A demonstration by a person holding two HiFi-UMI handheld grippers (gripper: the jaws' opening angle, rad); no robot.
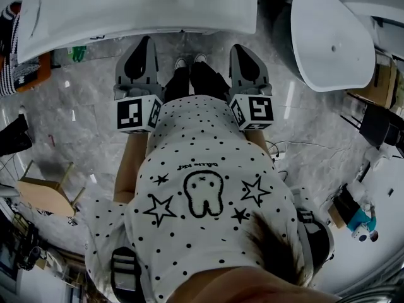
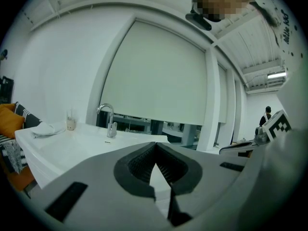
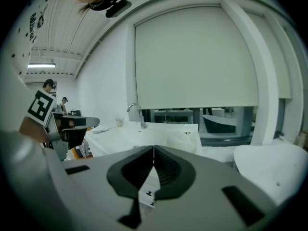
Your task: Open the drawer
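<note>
A white vanity unit (image 1: 139, 11) with a basin top stands just ahead of me; no drawer front or handle shows clearly in any view. My left gripper (image 1: 144, 40) and right gripper (image 1: 240, 48) are held side by side in front of it, above the grey marble floor and short of its edge. In the left gripper view the left gripper (image 2: 155, 144) is shut with nothing between the jaws, and the counter (image 2: 72, 141) with its faucet (image 2: 109, 121) lies beyond. The right gripper (image 3: 154, 147) is shut and empty too, pointing at the same counter (image 3: 144, 131).
A white oval tub (image 1: 331, 40) stands at the right. A small wooden stool (image 1: 44, 196) is on the floor at the left, with an orange cushion (image 1: 33, 74) further back. Cables and boxes lie at the right edge. People (image 3: 48, 86) stand far off.
</note>
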